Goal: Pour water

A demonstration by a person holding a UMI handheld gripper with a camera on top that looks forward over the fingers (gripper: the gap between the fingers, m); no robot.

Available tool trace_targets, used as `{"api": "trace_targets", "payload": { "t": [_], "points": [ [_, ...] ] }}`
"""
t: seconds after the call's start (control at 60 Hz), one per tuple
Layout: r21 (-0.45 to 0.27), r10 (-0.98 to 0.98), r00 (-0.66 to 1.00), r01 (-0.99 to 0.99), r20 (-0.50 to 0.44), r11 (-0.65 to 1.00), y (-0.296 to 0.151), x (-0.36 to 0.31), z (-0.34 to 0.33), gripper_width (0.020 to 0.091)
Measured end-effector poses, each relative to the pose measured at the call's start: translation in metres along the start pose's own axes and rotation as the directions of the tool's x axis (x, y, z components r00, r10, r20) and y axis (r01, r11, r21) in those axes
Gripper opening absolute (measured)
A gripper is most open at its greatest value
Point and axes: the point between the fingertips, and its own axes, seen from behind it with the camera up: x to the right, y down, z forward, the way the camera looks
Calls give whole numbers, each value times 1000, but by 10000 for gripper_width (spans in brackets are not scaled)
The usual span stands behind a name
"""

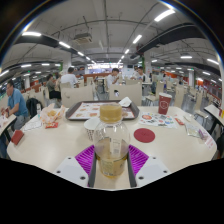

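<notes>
canteen table (60,150), claw (111,160) around jar (111,140)

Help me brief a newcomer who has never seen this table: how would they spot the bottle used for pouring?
Start at the round pale table in the food court. At its near edge sits the gripper, and the bottle stands upright between its pink pads. Unlike the red cup and the tray farther back, it is clear, with a white cap and yellowish liquid low inside.

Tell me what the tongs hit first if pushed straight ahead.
The bottle: it already stands between the tongs. Past it sits a paper cup, then probably the tray; depth is unclear.
</notes>
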Motion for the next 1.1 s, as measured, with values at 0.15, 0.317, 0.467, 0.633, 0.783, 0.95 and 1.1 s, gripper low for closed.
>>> {"api": "trace_targets", "payload": {
  "t": [0.15,0.317,0.467,0.633,0.783,0.95,1.1],
  "points": [
    [-15,-30,999,30,-12,999,0,2,-1,379],
    [-13,-127,988,126,-92,992,-35,15,-10,377],
    [-20,-344,908,350,-238,937,-96,53,-5,378],
    [-131,-682,622,694,-385,708,-161,88,26,378],
    [-263,-893,191,912,-408,316,-189,77,63,376],
    [-333,-908,-276,928,-316,-166,-173,42,102,380],
    [-359,-826,-516,832,-225,-422,-147,36,126,379]
  ]
}}
